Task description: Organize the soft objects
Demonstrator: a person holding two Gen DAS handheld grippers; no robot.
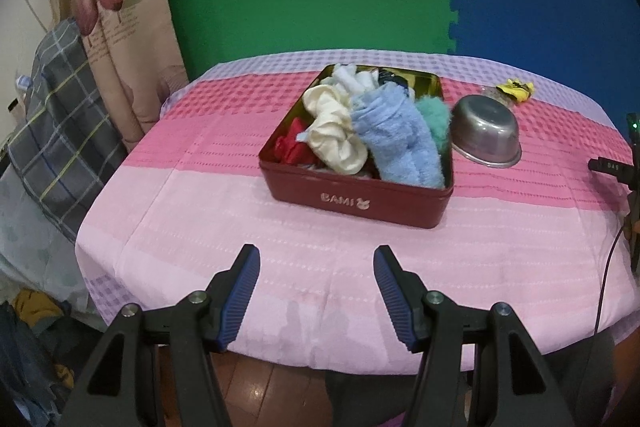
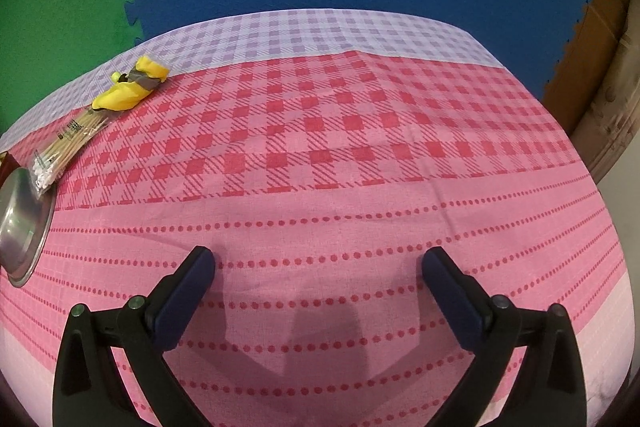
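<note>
A dark red tin box (image 1: 352, 201) marked BAMI stands mid-table. It holds a blue towel (image 1: 400, 143), a cream scrunchie (image 1: 332, 131), a teal fluffy piece (image 1: 434, 117), red cloth (image 1: 292, 147) and white cloth (image 1: 352, 77). My left gripper (image 1: 316, 259) is open and empty, near the table's front edge, short of the box. My right gripper (image 2: 318, 261) is open and empty over bare pink cloth. A small yellow soft item (image 2: 128, 89) lies at the far left of the right wrist view; it also shows in the left wrist view (image 1: 516, 89).
An overturned steel bowl (image 1: 486, 135) sits right of the box and shows at the left edge of the right wrist view (image 2: 22, 223). A pack of cotton swabs (image 2: 64, 151) lies by it. The pink tablecloth (image 2: 360, 187) covers the table. Curtain and plaid fabric (image 1: 56, 131) are at left.
</note>
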